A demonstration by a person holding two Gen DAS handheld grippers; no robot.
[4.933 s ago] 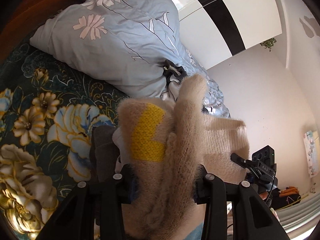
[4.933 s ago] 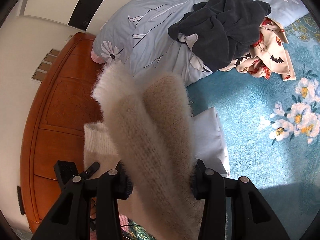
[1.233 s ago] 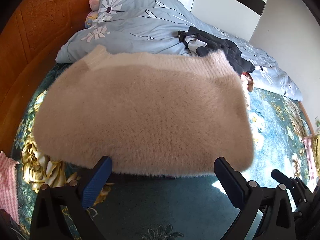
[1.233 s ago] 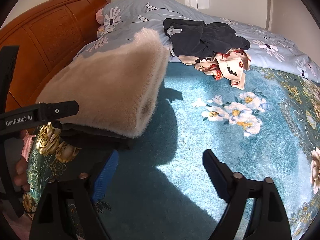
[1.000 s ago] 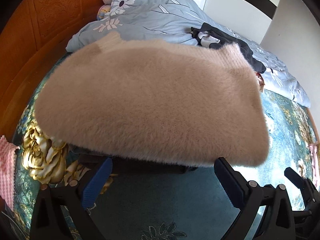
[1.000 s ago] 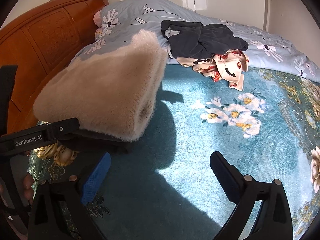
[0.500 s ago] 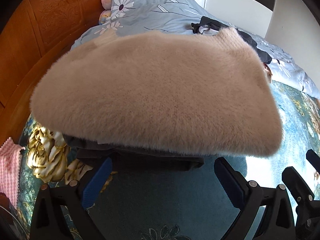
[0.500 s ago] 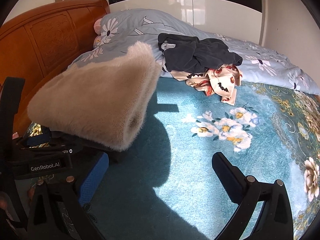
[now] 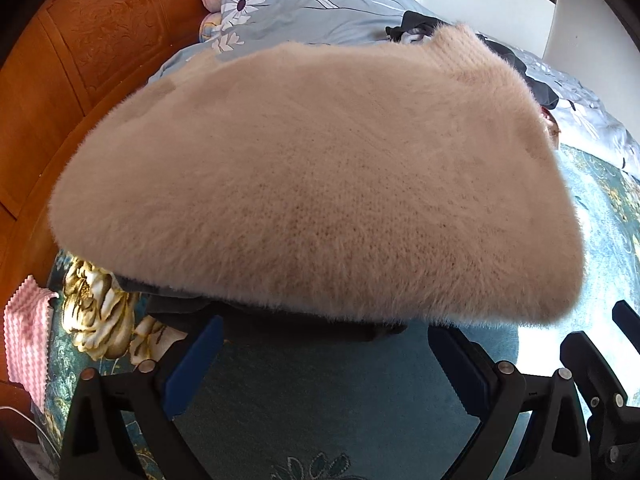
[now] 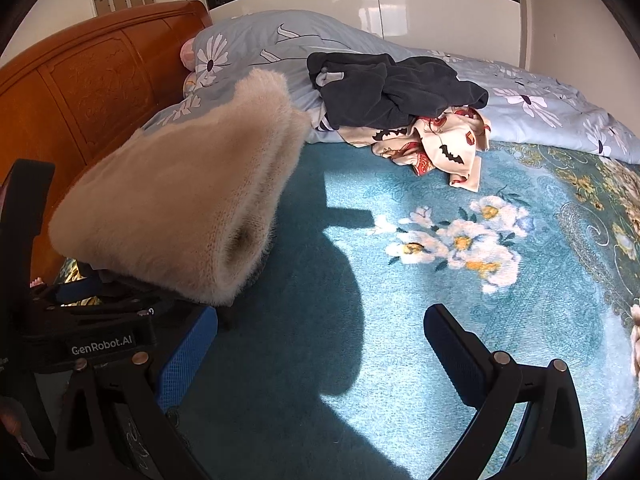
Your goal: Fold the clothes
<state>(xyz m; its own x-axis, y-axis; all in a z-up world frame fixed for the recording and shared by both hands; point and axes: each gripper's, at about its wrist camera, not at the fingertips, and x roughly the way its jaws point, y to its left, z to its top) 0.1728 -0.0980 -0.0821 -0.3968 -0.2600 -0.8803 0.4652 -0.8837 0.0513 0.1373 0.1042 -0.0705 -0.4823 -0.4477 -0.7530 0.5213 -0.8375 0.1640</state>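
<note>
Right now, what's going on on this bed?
A person with a two-finger gripper in each hand is folding clothes. The folded beige fuzzy sweater lies on a dark folded garment on the teal floral blanket. The left gripper and right gripper are open and empty. A dark garment and bat-print cloth wait unfolded.

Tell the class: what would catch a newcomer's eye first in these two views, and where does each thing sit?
The folded fluffy beige sweater fills the left wrist view, lying on a dark garment near the wooden headboard. Farther back, a heap of dark clothes and bat-print fabric lies against the pale blue duvet. Both grippers, left gripper and right gripper, are open and empty.
</note>
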